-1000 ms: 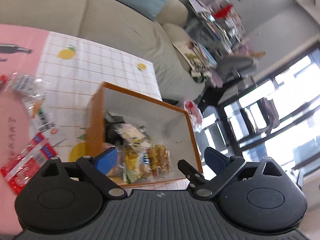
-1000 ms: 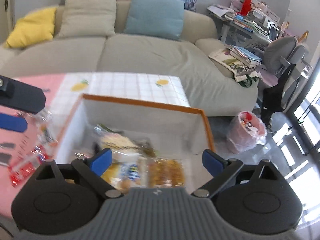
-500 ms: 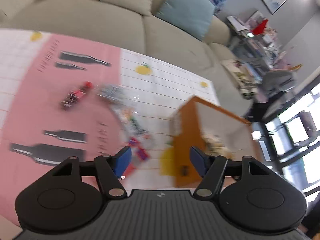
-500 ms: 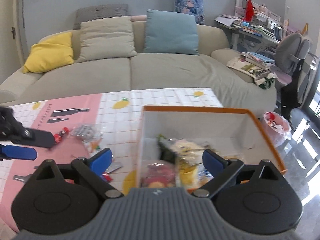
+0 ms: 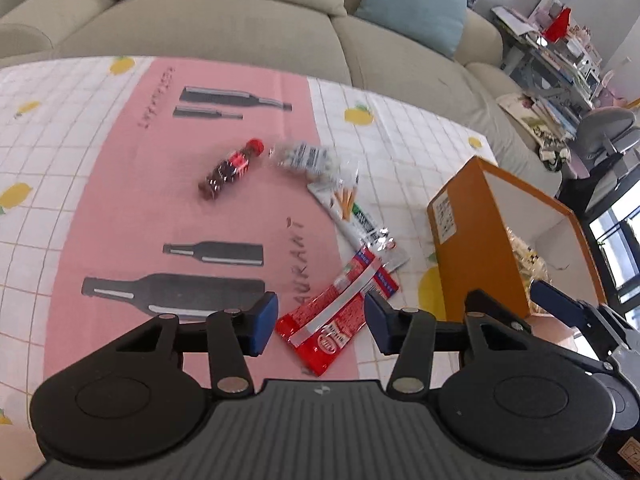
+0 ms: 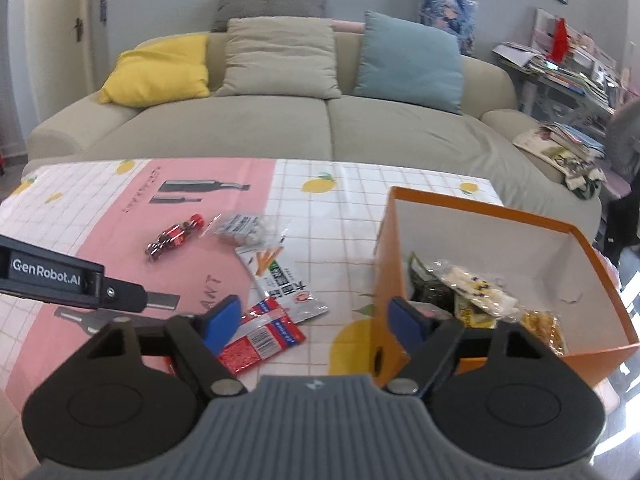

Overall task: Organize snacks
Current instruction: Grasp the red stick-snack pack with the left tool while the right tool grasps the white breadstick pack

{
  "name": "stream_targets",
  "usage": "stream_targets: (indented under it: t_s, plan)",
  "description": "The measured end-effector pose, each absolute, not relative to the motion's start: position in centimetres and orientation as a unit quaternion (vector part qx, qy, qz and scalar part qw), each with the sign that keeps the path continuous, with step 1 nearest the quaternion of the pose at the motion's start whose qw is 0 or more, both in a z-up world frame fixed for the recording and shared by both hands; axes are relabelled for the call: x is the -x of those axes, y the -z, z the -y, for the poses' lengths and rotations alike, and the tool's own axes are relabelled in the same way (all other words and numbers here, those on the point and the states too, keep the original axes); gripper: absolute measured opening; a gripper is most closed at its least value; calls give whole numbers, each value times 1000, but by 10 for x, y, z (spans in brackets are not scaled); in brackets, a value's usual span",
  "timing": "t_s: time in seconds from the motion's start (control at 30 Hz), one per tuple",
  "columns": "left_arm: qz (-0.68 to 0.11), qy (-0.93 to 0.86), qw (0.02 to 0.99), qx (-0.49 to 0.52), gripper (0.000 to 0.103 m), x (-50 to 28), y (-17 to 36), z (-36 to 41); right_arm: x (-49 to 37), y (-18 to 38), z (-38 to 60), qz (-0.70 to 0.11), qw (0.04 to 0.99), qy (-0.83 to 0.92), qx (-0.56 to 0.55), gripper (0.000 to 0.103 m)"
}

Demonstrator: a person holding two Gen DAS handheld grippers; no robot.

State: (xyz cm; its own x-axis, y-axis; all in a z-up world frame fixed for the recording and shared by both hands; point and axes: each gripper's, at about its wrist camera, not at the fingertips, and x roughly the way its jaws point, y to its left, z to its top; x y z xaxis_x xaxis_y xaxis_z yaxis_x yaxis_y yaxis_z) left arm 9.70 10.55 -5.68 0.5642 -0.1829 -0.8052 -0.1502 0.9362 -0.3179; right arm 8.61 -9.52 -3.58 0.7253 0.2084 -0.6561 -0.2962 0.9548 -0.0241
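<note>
An orange box (image 5: 472, 248) (image 6: 520, 216) stands at the table's right end with several snack packs inside (image 6: 476, 292). Loose on the cloth lie a red packet (image 5: 340, 312) (image 6: 256, 340), a white packet with orange sticks (image 5: 352, 212) (image 6: 280, 276), a clear bag (image 5: 308, 158) (image 6: 244, 228) and a small cola-bottle snack (image 5: 230, 168) (image 6: 176, 236). My left gripper (image 5: 320, 322) is open and empty, just above the red packet. My right gripper (image 6: 316, 318) is open and empty, between the red packet and the box's left wall.
The table has a pink and white checked cloth (image 5: 100, 184) with bottle and lemon prints. A beige sofa (image 6: 320, 128) with cushions runs behind it. A cluttered shelf (image 6: 568, 72) and a grey chair (image 5: 608, 136) stand at the right.
Both grippers have swung left from over the box to the loose snacks on the cloth. The left gripper's jaws have narrowed but stay open. Nothing was picked up.
</note>
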Motion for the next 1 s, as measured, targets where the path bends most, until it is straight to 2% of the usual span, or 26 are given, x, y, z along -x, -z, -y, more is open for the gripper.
stream_targets:
  t_s: [0.07,0.2,0.27,0.5,0.67,1.0]
  plan:
    - [-472,5,864,177,58,-98,62,-110,-87,40,90,-346,925,-145,68,61]
    - [-482,8,857,182,58,-102,72,-116,-90,53,75,-346,919,-166,91,50]
    - [-488,14,853,186,58,-106,79,-117,-93,61,69,-354,914,-172,98,41]
    - [-510,37,842,170,58,-124,102,-113,-117,93,58,-391,898,-177,100,40]
    - [-526,59,834,157,57,-136,121,-109,-131,117,51,-424,881,-178,109,20]
    - [-546,57,820,164,50,-138,140,-112,-140,147,48,-460,862,-176,120,20]
